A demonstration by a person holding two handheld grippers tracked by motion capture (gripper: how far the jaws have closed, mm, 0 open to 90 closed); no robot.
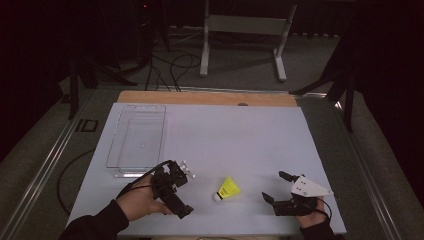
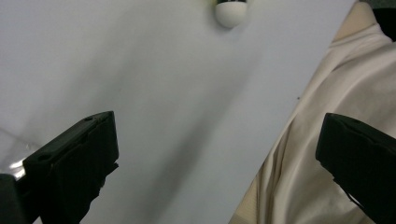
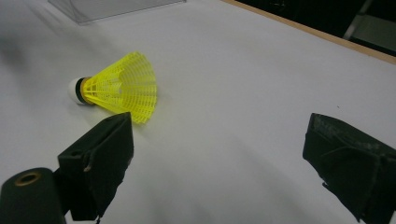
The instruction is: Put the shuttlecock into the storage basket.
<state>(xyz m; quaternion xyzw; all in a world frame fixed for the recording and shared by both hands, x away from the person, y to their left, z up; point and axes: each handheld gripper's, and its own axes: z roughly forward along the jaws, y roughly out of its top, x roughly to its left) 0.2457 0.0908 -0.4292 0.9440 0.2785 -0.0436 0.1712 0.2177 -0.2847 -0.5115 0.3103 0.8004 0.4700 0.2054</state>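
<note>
A yellow shuttlecock (image 1: 228, 189) with a white cork lies on its side on the white table (image 1: 230, 135), near the front edge, cork pointing left. My left gripper (image 1: 184, 191) is just left of it, held in a hand, jaws wide apart and empty. In the left gripper view the gripper (image 2: 219, 140) faces the table with the cork (image 2: 230, 11) at the top edge. My right gripper (image 1: 276, 186) sits to the shuttlecock's right, open and empty. In the right gripper view the shuttlecock (image 3: 122, 86) lies just beyond the left jaw of the gripper (image 3: 222, 140).
A clear plastic tray (image 1: 116, 145) stands empty on the table's left side, behind my left gripper; its corner (image 3: 107, 7) appears past the shuttlecock. Cream cloth (image 2: 336, 93) hangs past the table's front edge. A white stand (image 1: 245, 30) and cables are on the floor beyond.
</note>
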